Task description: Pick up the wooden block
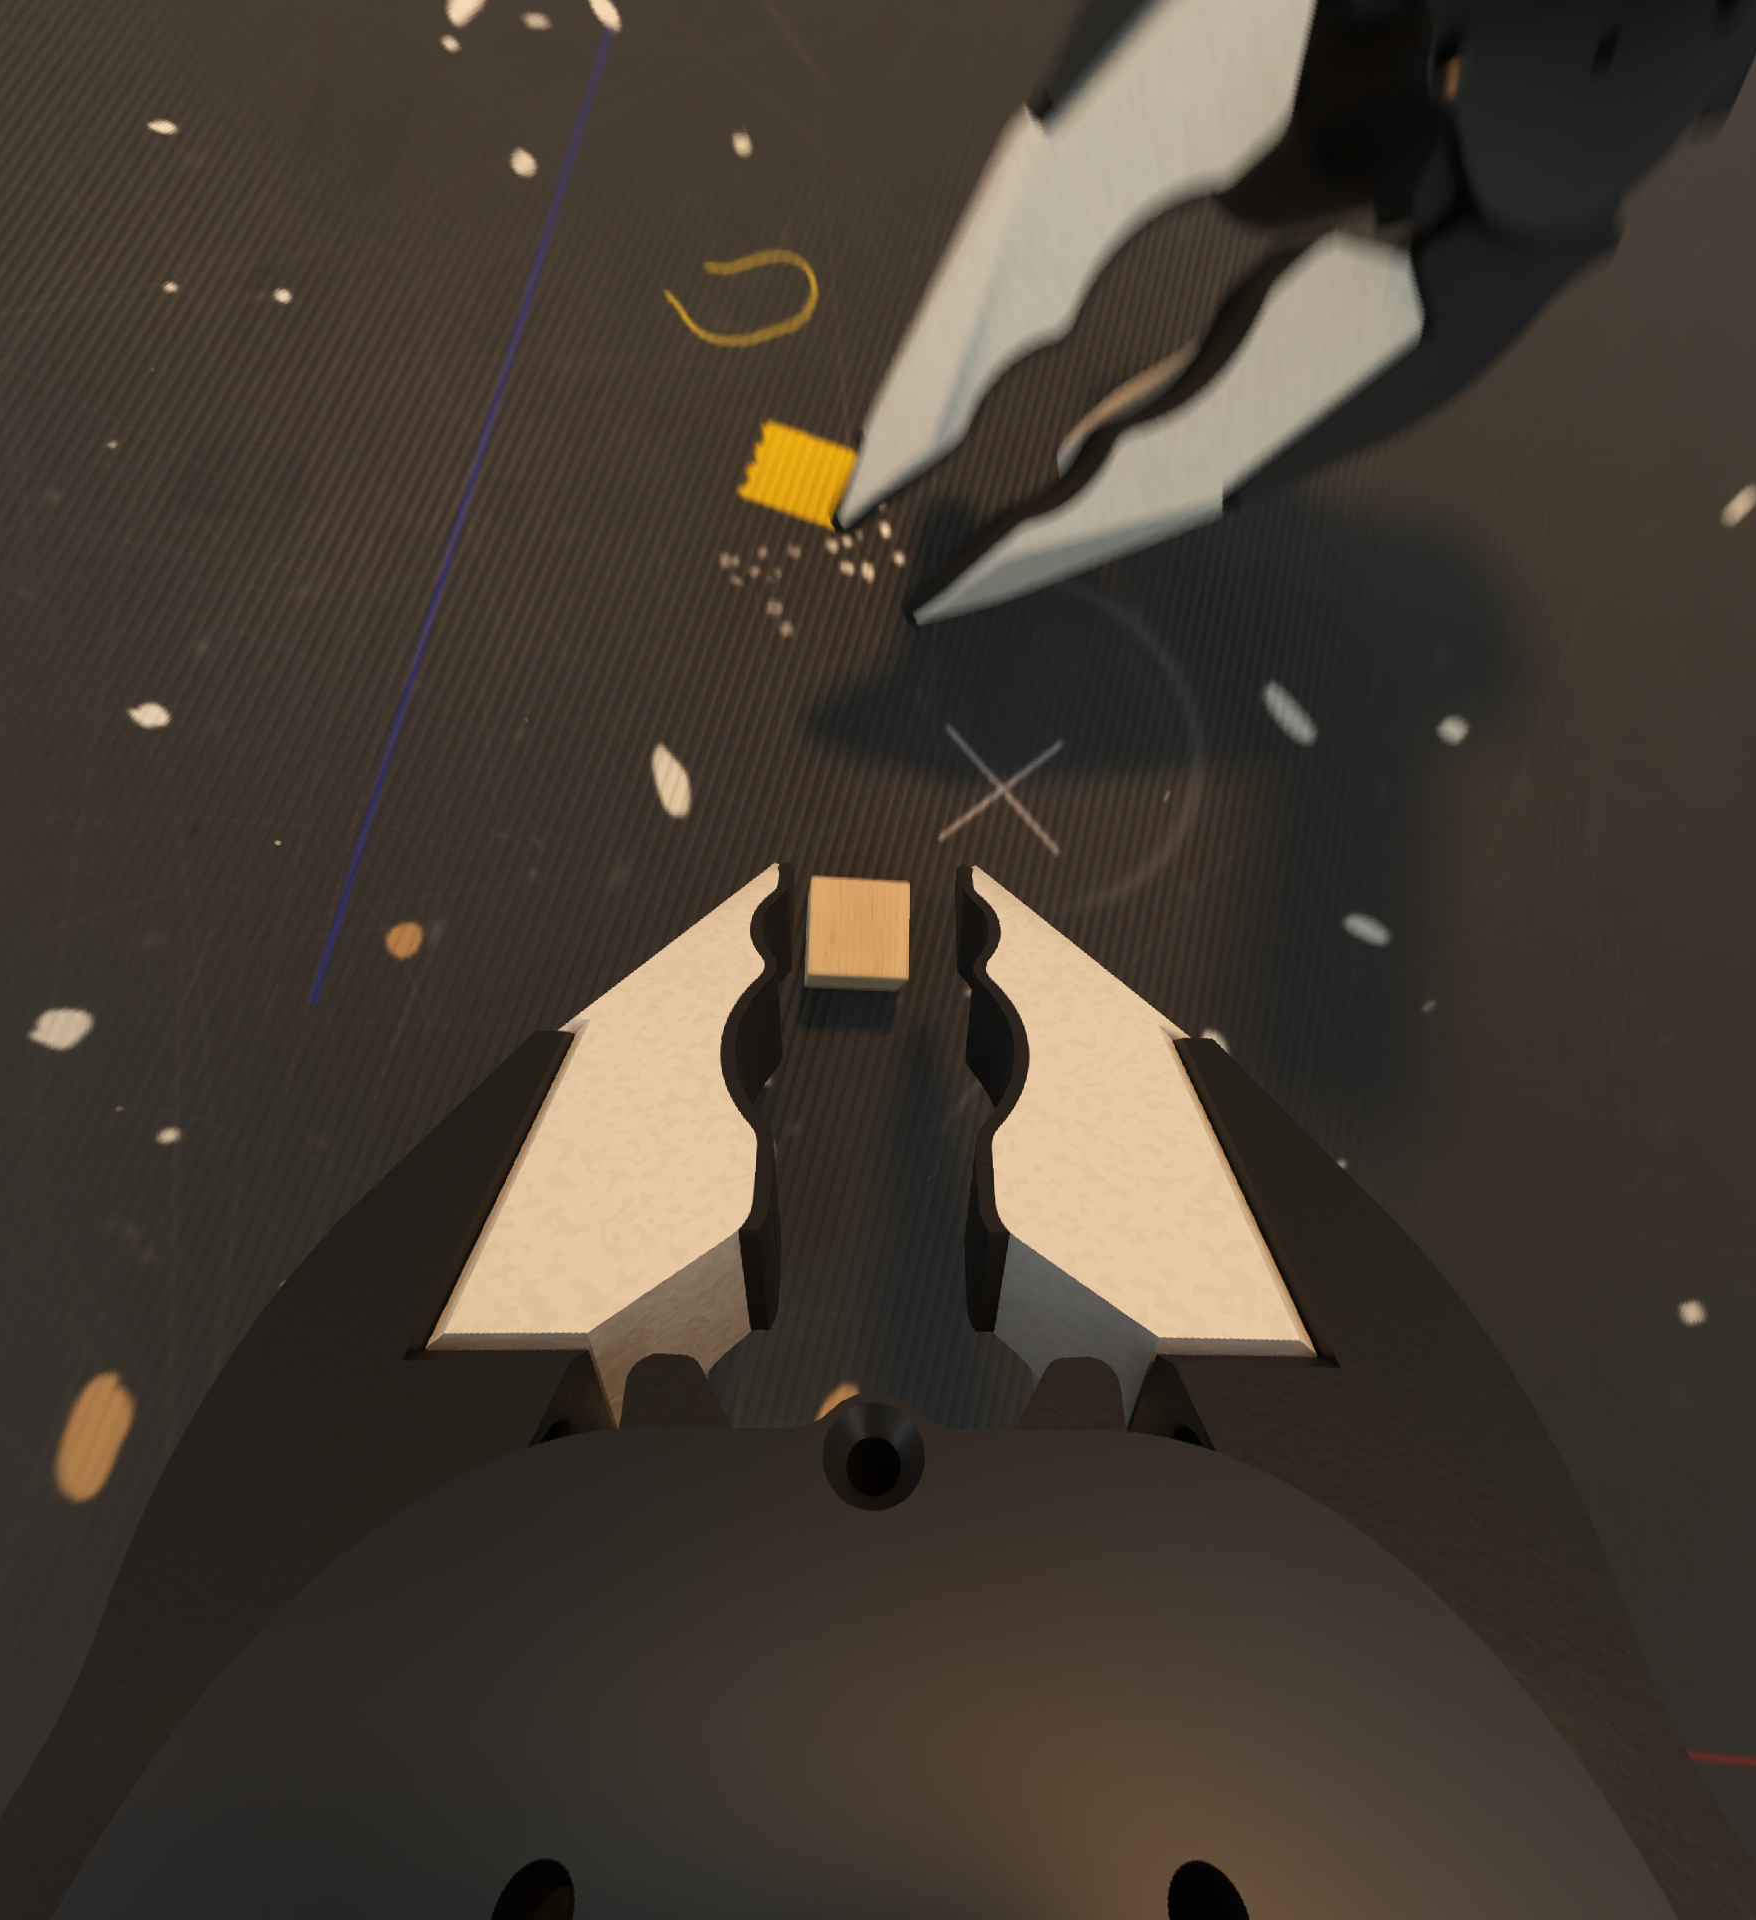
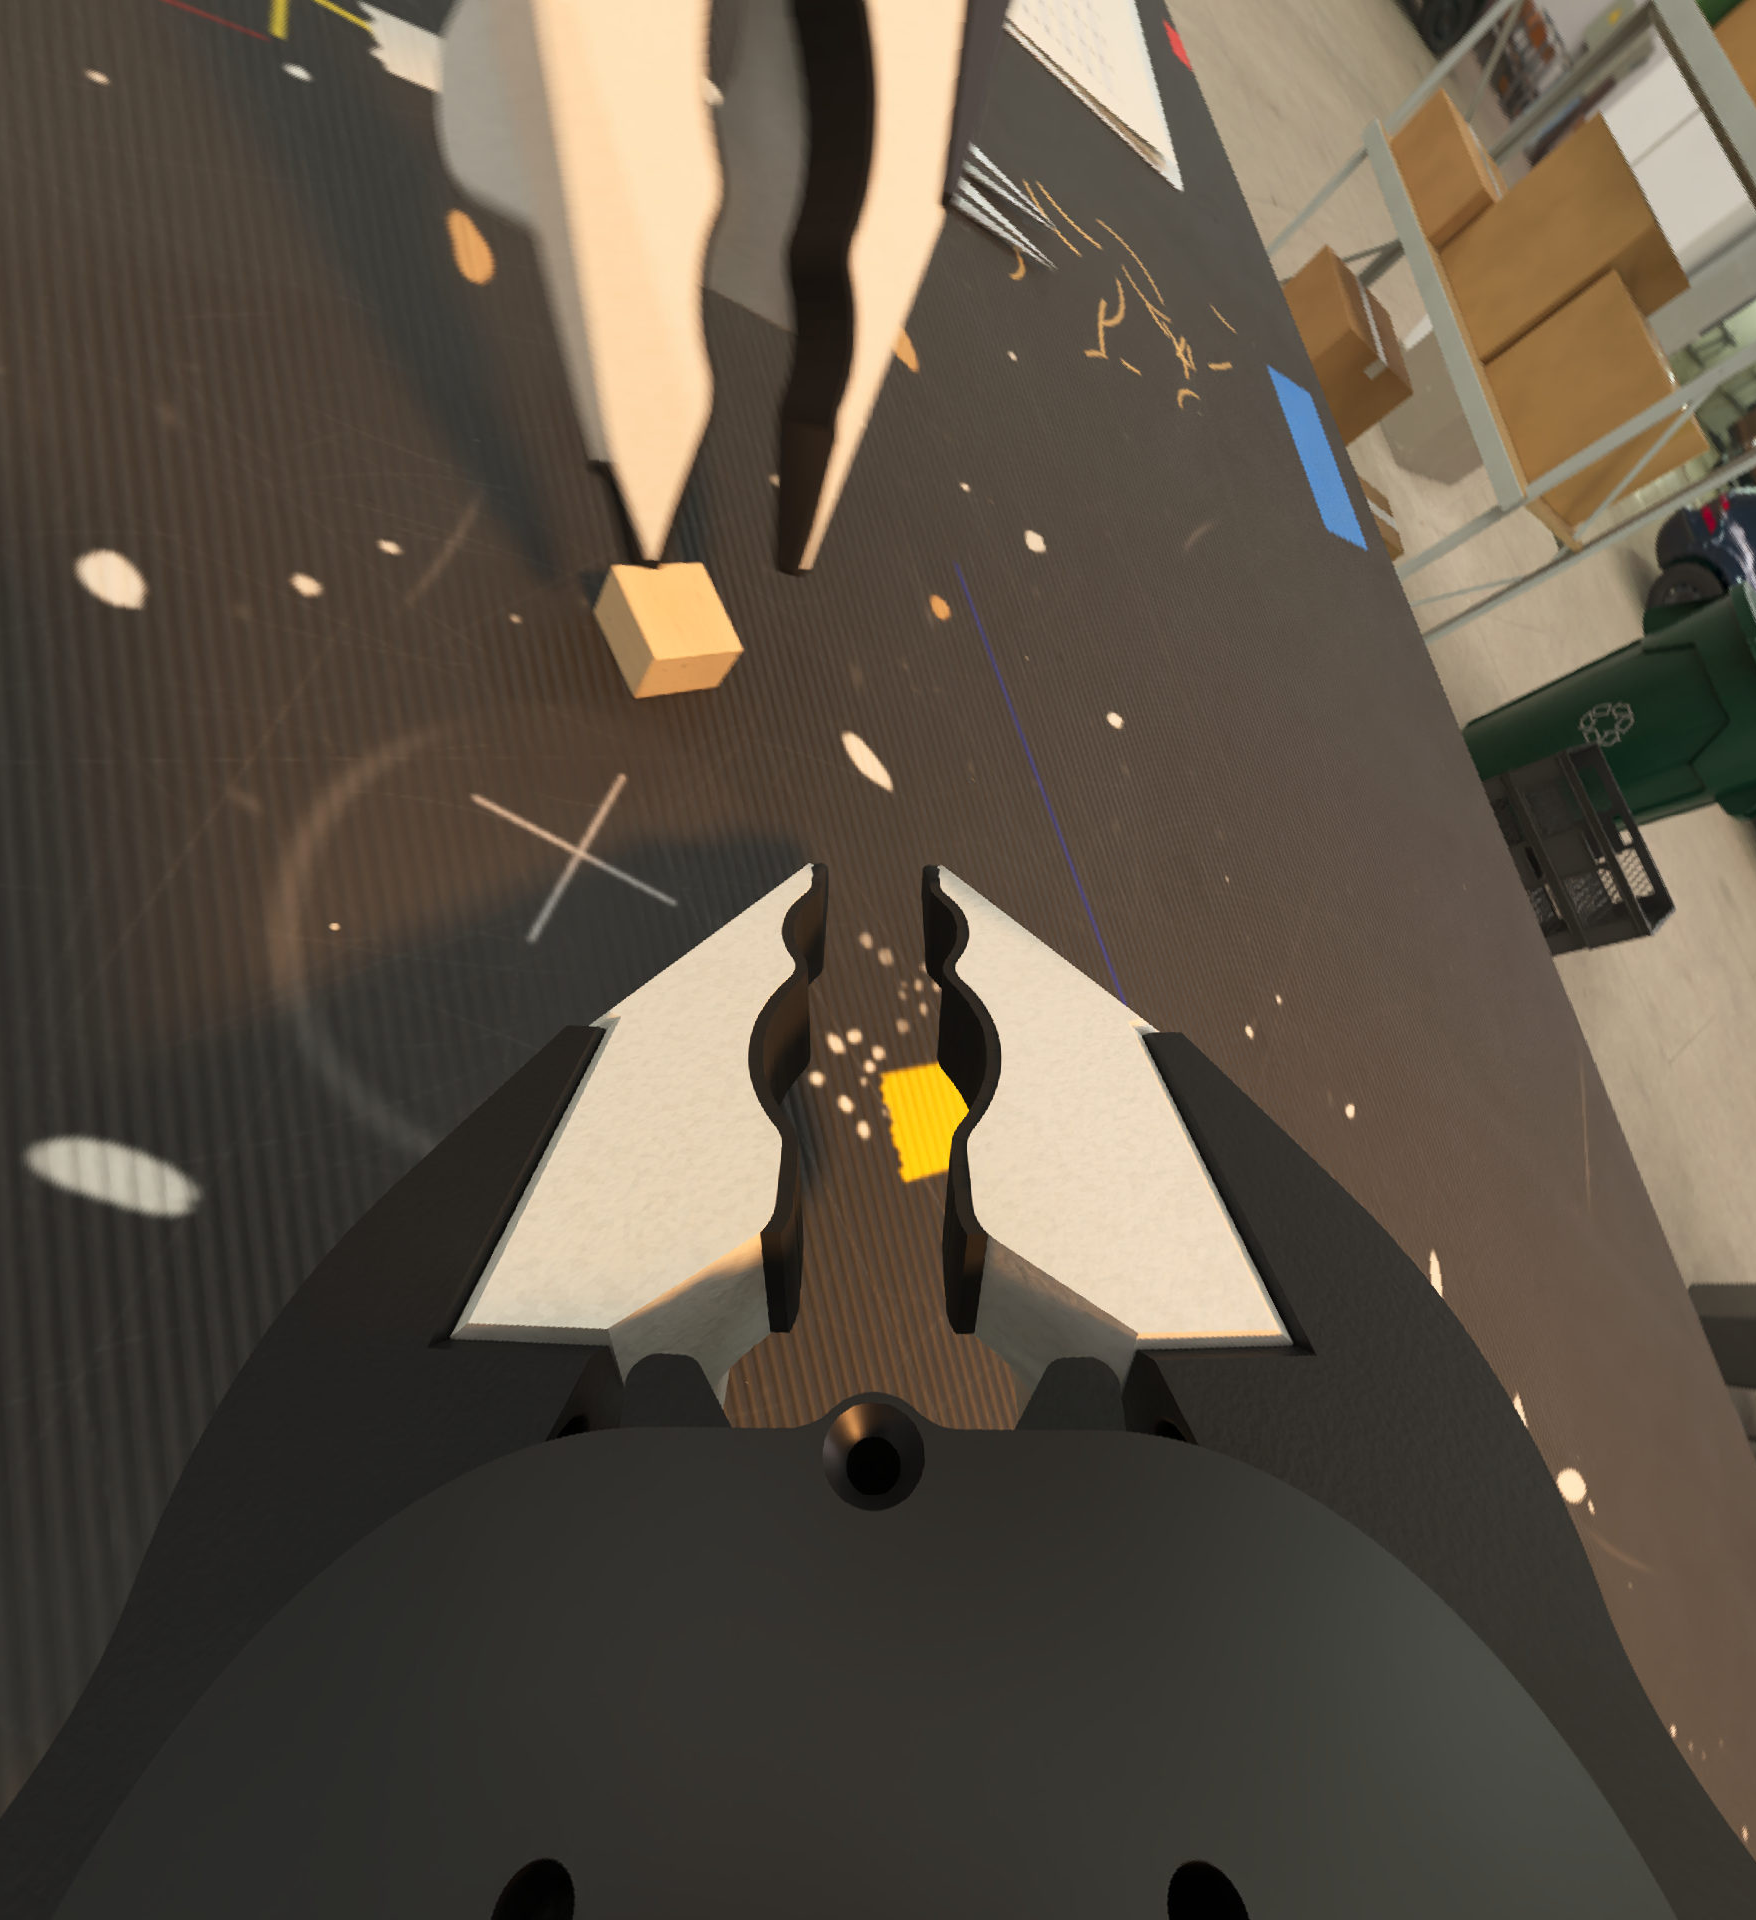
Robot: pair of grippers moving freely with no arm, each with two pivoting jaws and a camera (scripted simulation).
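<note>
A: Where is the wooden block [image 1: 856, 932] seen?

B: On the counter [image 1: 230, 623], between the spread tips of the left tool [image 1: 869, 883].

A: The tool should be lowered, centred, then closed. The right tool [image 2: 872, 883], slightly spread, holds nothing.

Warehouse or workshop: paint-spattered black worktable [image 2: 1217, 831], shelving with cardboard boxes [image 2: 1539, 239], green bin [image 2: 1684, 717].

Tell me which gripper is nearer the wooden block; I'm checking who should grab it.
Left. The left gripper has its open fingers on either side of the wooden block, not touching. The right gripper hovers open farther off, over a yellow patch.
</note>
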